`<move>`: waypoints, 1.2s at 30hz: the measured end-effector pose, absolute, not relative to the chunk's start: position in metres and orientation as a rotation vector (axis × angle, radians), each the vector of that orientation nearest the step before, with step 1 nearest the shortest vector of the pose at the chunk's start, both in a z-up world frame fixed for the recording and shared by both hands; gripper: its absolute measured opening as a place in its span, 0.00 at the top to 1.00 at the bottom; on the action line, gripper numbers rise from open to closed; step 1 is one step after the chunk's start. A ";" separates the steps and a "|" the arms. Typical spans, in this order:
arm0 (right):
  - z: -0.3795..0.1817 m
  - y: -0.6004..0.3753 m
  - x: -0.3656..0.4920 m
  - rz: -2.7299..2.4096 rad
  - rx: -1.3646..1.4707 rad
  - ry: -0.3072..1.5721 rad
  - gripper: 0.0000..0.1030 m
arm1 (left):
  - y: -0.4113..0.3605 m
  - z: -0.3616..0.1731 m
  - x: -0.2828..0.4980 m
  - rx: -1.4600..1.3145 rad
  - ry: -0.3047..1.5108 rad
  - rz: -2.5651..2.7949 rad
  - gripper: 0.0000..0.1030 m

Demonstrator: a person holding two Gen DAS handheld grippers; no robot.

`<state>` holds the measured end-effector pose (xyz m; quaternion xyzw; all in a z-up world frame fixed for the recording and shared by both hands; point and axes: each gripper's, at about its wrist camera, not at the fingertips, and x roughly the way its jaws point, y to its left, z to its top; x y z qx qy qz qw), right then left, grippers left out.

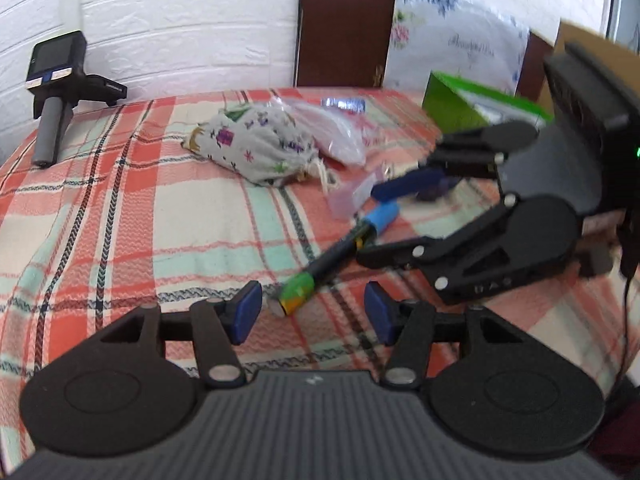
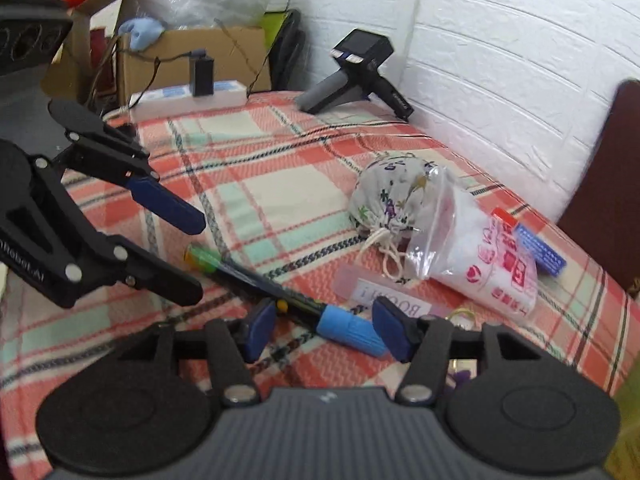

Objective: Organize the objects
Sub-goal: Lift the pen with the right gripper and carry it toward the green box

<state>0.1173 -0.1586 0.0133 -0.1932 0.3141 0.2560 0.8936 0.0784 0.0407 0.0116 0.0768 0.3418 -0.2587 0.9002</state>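
Right wrist view: my right gripper (image 2: 324, 332) has its fingers spread around the blue-capped pen (image 2: 280, 300) on the plaid bed (image 2: 280, 184); my left gripper (image 1: 312, 312) also gapes, at the pen's green end.

Both wrist views face each other, low over the plaid bedspread (image 1: 200, 220).

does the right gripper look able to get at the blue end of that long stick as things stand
Probably yes. The right gripper is open, and the stick's blue end lies between its fingers with nothing over it.
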 end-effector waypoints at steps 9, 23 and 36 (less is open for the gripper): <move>0.011 -0.175 0.125 0.619 -0.348 0.734 0.53 | 0.037 0.013 0.093 0.263 0.677 -0.551 0.52; 0.015 -0.194 0.054 0.550 -0.445 0.715 0.71 | -0.019 0.006 0.062 0.450 0.632 -0.762 0.52; 0.010 -0.318 -0.063 0.090 -0.290 0.726 0.67 | -0.193 -0.001 0.020 0.596 0.538 -1.053 0.52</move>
